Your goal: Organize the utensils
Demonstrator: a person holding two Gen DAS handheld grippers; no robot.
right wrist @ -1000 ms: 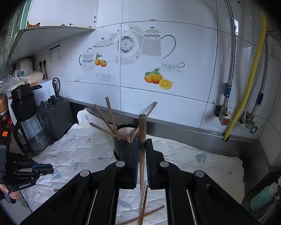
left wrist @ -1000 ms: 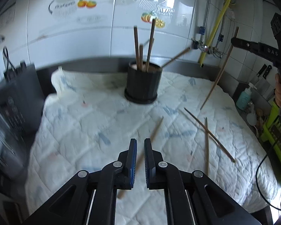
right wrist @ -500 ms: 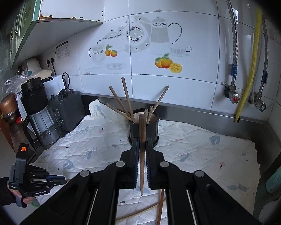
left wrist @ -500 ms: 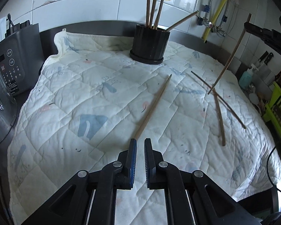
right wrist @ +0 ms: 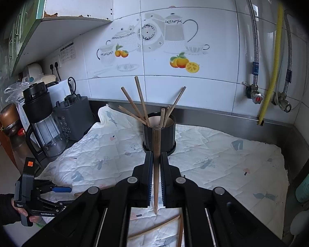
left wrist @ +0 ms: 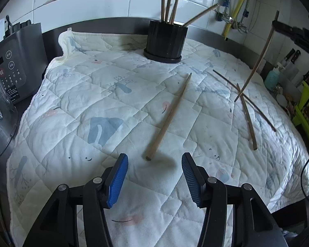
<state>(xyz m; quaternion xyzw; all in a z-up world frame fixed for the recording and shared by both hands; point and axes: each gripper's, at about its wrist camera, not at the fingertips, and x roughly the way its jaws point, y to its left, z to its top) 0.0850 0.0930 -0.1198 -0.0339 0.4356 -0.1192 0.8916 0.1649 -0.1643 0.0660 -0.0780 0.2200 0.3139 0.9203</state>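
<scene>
A black holder with several wooden chopsticks stands at the back of the quilted cloth; it also shows in the right wrist view. My left gripper is open, low over the cloth, its jaws on either side of the near end of a loose chopstick. Two more chopsticks lie crossed to the right. My right gripper is shut on a chopstick, held upright in the air in front of the holder; this chopstick also shows in the left wrist view.
A blender and a grey appliance stand at the left edge. Pipes and valves run down the tiled wall. A teal bottle and a green rack stand at the right.
My left gripper has opened and come down over the near end of the loose chopstick. My right gripper has moved a little closer to the holder with its chopstick.
</scene>
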